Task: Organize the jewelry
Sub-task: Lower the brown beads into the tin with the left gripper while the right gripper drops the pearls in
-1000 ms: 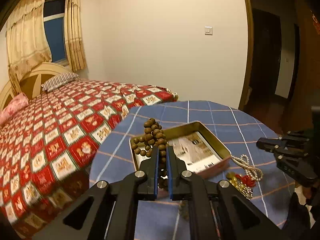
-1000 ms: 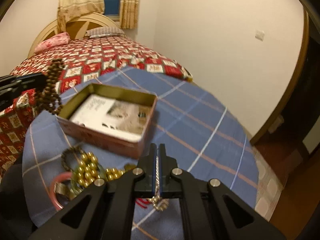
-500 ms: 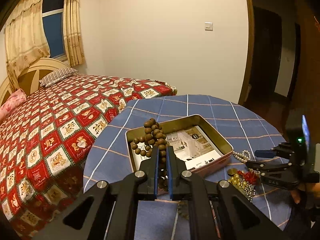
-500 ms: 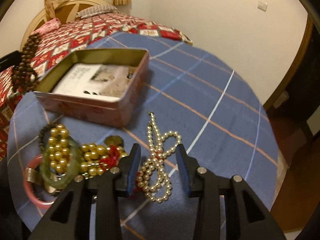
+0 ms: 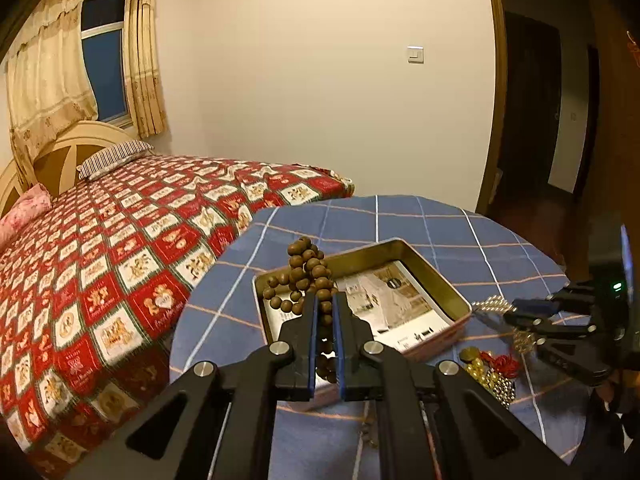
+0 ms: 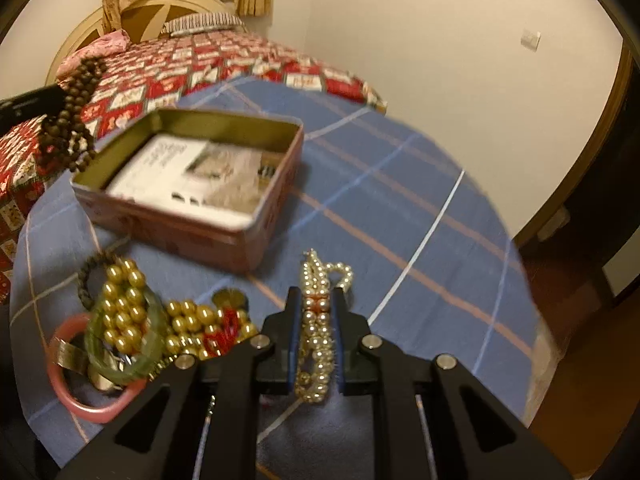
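Blue plaid cloth covers the round table, the biggest thing I have in front of me, with a bed in red patterned quilt just beyond its far edge. On the cloth sits an open rectangular tin, gold inside and pink outside, with a printed sheet lying flat on its floor.

My left gripper is clamped on a string of brown wooden beads; the beads bunch up above the fingertips and hang over the tin's near-left corner, held up off the table. From the right wrist view I see that same strand dangling at the tin's left end.

My right gripper is down at the table just to the right of the tin, with its jaws drawn in against a pearl-coloured bead strand. The strand runs between the blue pads and its far loop lies on the cloth ahead of the fingertips.

Left of that gripper lies a small heap: a pink bangle, a green bangle overlapping it, a cluster of gold beads with red thread, and a dark braided cord at the heap's far side. This view is slightly blurred.
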The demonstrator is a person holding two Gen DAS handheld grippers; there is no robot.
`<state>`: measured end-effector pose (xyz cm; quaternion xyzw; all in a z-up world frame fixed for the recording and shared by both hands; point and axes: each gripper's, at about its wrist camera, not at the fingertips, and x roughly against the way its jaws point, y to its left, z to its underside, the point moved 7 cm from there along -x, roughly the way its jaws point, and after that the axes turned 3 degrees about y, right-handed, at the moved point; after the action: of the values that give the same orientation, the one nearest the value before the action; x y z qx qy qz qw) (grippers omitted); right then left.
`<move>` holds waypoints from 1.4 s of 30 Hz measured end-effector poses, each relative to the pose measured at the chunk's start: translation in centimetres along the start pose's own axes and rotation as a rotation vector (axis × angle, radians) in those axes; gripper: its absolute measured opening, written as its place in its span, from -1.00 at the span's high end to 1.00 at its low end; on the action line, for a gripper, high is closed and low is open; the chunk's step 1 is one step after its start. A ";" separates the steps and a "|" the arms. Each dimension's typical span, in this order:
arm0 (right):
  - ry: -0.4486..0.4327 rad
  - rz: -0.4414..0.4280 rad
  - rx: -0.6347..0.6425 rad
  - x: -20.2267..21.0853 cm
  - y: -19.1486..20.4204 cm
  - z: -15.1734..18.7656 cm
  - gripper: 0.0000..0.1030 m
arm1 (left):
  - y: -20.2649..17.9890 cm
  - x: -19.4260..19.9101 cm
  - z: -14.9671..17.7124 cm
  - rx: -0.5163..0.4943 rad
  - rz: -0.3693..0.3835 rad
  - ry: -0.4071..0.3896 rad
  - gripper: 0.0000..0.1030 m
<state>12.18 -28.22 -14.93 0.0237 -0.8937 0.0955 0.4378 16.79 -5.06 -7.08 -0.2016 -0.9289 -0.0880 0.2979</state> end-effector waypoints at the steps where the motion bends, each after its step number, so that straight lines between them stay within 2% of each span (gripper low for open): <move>1: -0.015 0.008 0.006 0.5 0.0 -0.6 0.70 | 0.2 0.0 -0.3 -0.004 -0.006 -0.004 0.88; 9: -0.169 0.023 0.060 4.3 1.3 -6.7 0.70 | 1.2 -1.0 -2.8 -0.053 -0.056 -0.020 0.88; 16: -0.226 -0.007 0.111 2.3 4.2 -11.3 0.70 | 1.9 -4.0 -3.6 -0.085 -0.095 0.015 0.88; 24: -0.212 -0.032 0.115 -1.1 5.6 -12.9 0.70 | 2.6 -7.7 -2.6 -0.078 -0.100 0.085 0.88; 36: -0.175 -0.056 0.115 -3.6 5.8 -12.2 0.68 | 2.5 -10.4 -1.3 -0.090 -0.120 0.139 0.83; 38: -0.180 -0.050 0.120 -3.4 5.7 -12.1 0.48 | 2.6 -10.3 -1.3 -0.090 -0.132 0.137 0.49; 40: -0.183 -0.055 0.113 -3.1 5.6 -12.0 0.31 | 2.9 -9.4 -1.6 -0.083 -0.177 0.099 -0.65; 41: -0.186 -0.055 0.106 -2.9 5.4 -11.9 0.20 | 3.1 -9.0 -1.8 -0.080 -0.192 0.074 -0.73; 42: -0.189 -0.054 0.098 -2.6 5.2 -11.8 0.16 | 3.1 -8.4 -2.0 -0.077 -0.192 0.054 -0.73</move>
<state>22.26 -21.01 -10.70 0.0778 -0.9242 0.1247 0.3524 25.37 -5.55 -10.31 -0.1203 -0.9315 -0.1575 0.3051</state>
